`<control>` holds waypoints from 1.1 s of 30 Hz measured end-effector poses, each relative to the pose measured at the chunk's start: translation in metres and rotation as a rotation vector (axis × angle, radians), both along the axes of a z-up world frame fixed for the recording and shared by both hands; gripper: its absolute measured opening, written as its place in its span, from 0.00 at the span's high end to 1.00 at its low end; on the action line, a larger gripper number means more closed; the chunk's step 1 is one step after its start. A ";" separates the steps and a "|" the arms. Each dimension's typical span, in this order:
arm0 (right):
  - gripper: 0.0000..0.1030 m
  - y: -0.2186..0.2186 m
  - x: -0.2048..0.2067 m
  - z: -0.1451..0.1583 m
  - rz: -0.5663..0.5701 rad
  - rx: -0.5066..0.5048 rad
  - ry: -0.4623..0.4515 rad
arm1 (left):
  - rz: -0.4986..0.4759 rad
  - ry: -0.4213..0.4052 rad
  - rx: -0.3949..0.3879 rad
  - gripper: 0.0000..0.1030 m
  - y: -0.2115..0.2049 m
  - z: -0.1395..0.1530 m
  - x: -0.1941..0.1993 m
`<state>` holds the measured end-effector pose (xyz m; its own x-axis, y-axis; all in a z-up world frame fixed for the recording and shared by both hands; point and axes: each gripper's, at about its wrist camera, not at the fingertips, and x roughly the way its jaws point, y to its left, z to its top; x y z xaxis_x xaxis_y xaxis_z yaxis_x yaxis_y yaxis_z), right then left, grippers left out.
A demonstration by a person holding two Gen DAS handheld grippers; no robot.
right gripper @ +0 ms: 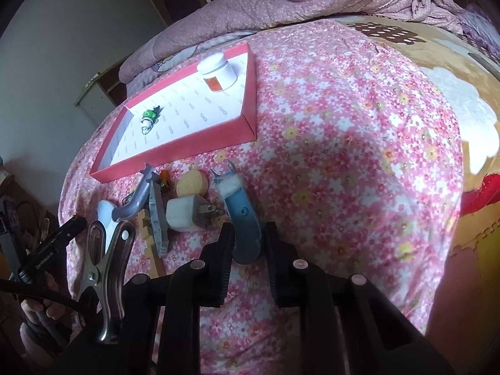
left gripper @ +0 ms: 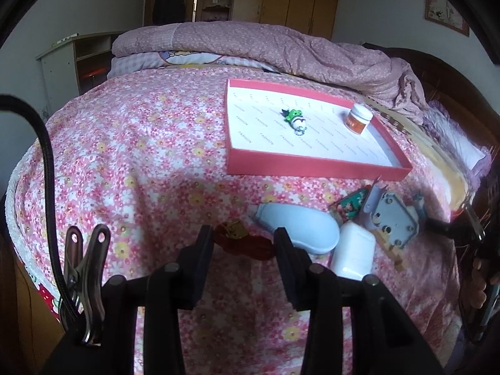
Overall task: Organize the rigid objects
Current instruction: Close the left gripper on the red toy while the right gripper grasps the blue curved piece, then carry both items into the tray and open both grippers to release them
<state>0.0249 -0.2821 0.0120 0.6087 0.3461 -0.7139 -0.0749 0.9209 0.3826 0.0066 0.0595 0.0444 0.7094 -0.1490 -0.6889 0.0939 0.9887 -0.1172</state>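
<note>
1. Left gripper (left gripper: 243, 229), nearest the left wrist lens: jaws partly apart. A red-brown charm (left gripper: 247, 245) on the bedspread (left gripper: 140, 156) fills the gap at the tips. Can't tell if the pads press on it.
2. Far left, same view: steel spring clip (left gripper: 84, 265) on the gripper body, with a black cable (left gripper: 47, 156) running up behind it.
3. Right of the charm, loose pile on the bedspread:
   - pale blue oval case (left gripper: 300, 228)
   - white plug adapter (left gripper: 354, 250)
   - small green picture card (left gripper: 350, 206)
   - grey metal plate (left gripper: 390, 222)
4. Beyond the pile: red tray (left gripper: 312, 164), with "FASHION" printed all over its white lining.
   - Green frog charm (left gripper: 295, 118) lies near the middle.
   - White jar (left gripper: 359, 120) stands upright at the tray's right end. It has an orange label, text unreadable.
5. Right gripper (right gripper: 248, 228): clamped on the lower end of a blue tool (right gripper: 243, 215) that lies flat on the bedspread near the tray. White fluff is stuck at the tool's forked upper end.
6. Left of the blue tool in the right wrist view:
   - the adapter, prongs pointing at the tool
   - yellow disc (right gripper: 192, 182) just behind the adapter
   - grey plate on edge
</note>
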 end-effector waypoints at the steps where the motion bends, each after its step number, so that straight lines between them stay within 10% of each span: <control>1: 0.80 0.000 -0.001 0.001 0.001 0.005 -0.005 | -0.001 0.002 -0.006 0.59 -0.001 0.001 0.001; 33: 0.80 0.013 0.000 0.032 0.078 0.058 -0.030 | -0.064 -0.020 0.008 0.59 -0.030 0.047 0.047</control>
